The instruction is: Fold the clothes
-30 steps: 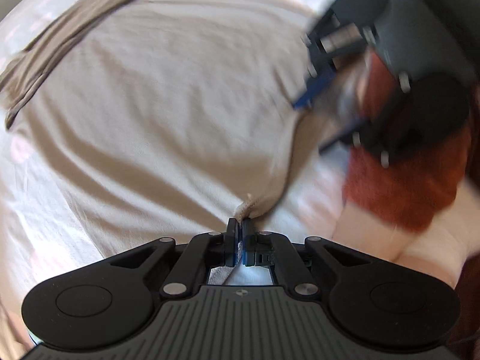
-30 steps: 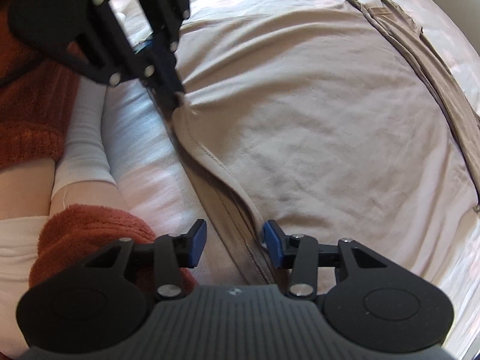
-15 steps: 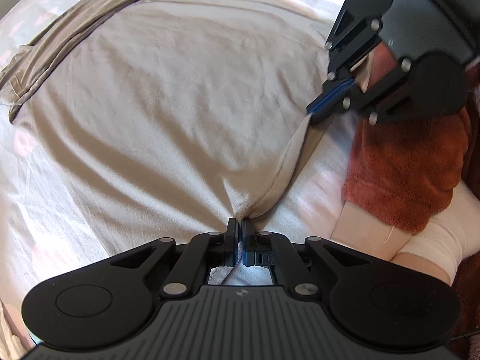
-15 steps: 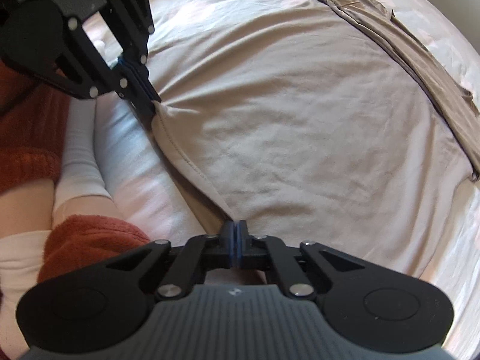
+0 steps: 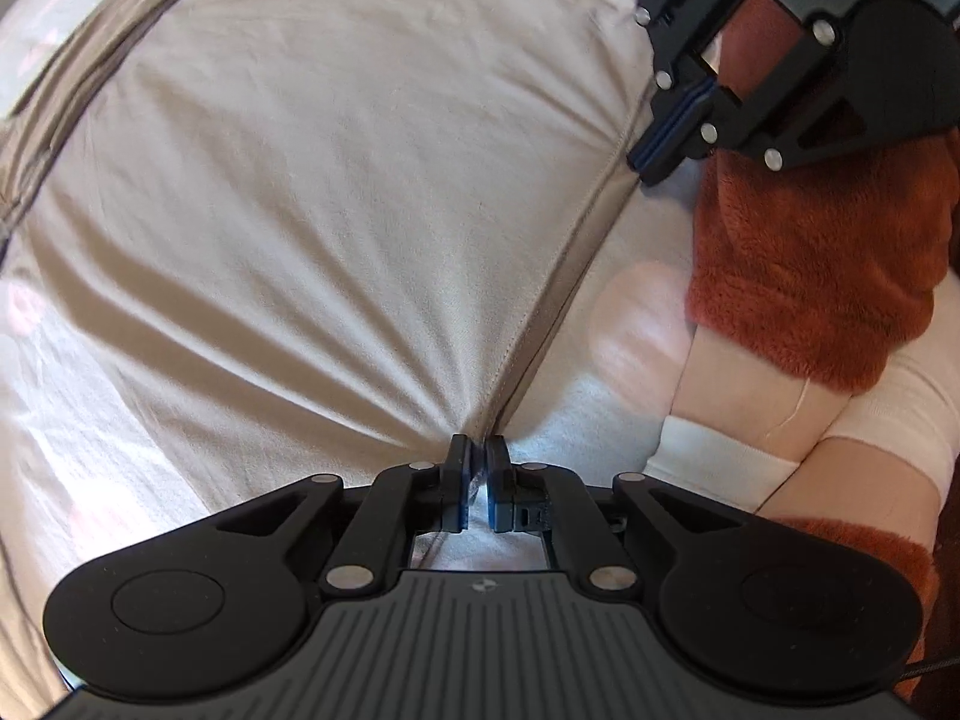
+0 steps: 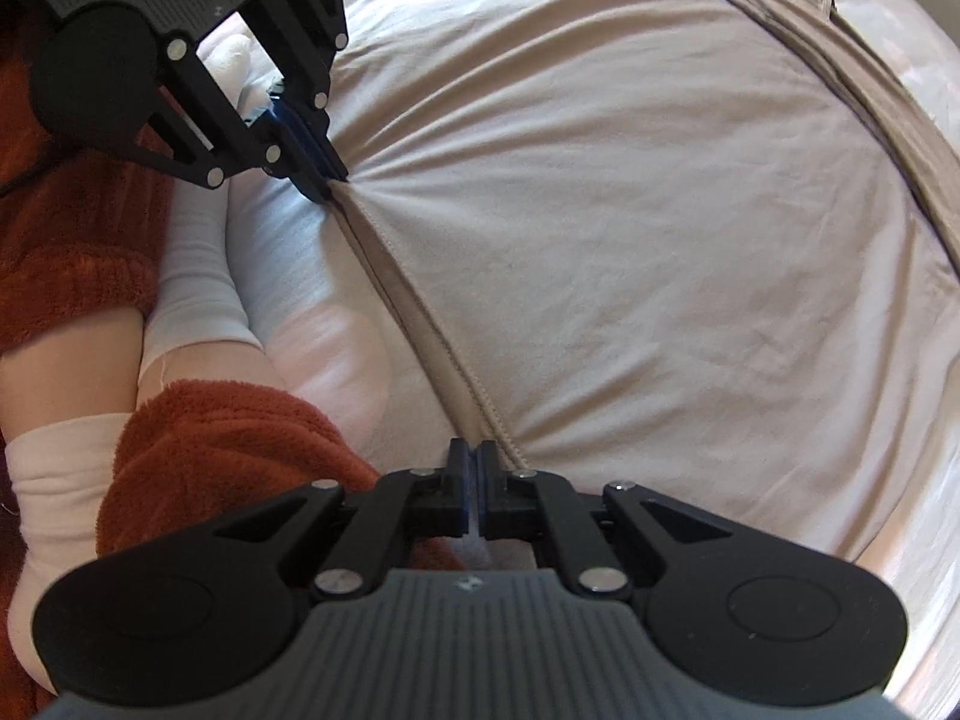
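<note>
Left tongs (image 5: 478,456) opening, hem of beige garment (image 5: 336,192) between; right tongs (image 6: 478,459) clamped on hem.

- The left gripper (image 5: 474,483), a matte black plastic two-finger tool, is showing a ribbed grey top plate, two round black discs at its sides and silver screw heads on its angled link arms.
- Its fingers (image 5: 459,480) are wearing thin blue pads.
- The right gripper (image 6: 477,495) is showing the same black body, ribbed grey plate and silver screws.
- The person is wearing a fuzzy rust-orange garment (image 5: 822,264) and white ribbed socks (image 6: 198,276).
- A thin black cable (image 5: 924,669) is trailing at the lower right.
</note>
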The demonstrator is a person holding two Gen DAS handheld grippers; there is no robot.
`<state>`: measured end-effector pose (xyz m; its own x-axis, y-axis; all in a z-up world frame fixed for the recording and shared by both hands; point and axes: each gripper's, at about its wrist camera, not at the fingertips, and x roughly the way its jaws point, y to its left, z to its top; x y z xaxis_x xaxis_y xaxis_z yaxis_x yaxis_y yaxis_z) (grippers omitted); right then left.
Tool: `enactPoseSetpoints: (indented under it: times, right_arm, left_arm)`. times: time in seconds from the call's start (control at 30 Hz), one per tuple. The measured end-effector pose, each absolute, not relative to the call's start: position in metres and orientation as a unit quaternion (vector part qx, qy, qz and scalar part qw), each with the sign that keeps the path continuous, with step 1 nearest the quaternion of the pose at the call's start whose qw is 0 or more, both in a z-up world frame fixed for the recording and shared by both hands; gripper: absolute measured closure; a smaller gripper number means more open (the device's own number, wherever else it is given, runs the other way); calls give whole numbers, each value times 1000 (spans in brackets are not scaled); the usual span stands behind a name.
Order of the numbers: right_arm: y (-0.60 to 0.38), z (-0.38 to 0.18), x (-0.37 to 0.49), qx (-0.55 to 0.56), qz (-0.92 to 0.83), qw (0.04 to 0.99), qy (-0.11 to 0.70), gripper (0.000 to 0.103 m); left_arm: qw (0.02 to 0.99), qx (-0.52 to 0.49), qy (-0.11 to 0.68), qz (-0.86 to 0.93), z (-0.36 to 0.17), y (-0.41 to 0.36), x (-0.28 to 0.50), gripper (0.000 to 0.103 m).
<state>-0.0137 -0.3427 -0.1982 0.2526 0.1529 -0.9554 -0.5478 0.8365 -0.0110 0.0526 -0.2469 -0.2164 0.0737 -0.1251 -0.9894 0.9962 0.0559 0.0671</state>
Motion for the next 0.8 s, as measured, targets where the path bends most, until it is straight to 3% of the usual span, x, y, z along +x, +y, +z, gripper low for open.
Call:
enactPoseSetpoints:
  times: [0.13, 0.2, 0.37, 0.57, 0.6, 0.63, 0.7, 0.8]
  right_arm:
    - [-343, -192, -19, -185, 209, 788, 549, 78]
    - [-347, -191, -19, -175, 211, 791, 547, 65]
    - [-352, -195, -4, -154, 205, 789, 558, 59]
    - [-362, -189, 6, -129, 199, 787, 570, 51]
    - [-364, -186, 8, -135, 199, 784, 572, 51]
    - [-365, -185, 8, -147, 199, 779, 576, 47]
    - [-368, -184, 7, -168, 202, 767, 586, 31]
    - [-373, -184, 6, -187, 206, 753, 597, 31]
  left_arm:
    - [582, 497, 417, -491, -206, -244, 39, 59]
    - [574, 515, 409, -487, -207, -241, 33, 55]
    - [543, 541, 434, -474, -215, -247, 37, 55]
    - [530, 554, 458, -450, -227, -255, 43, 70]
    - [537, 544, 463, -448, -225, -254, 46, 80]
    - [547, 531, 469, -446, -223, -253, 50, 91]
    - [565, 506, 479, -442, -217, -250, 58, 99]
    - [587, 459, 493, -449, -207, -245, 67, 100]
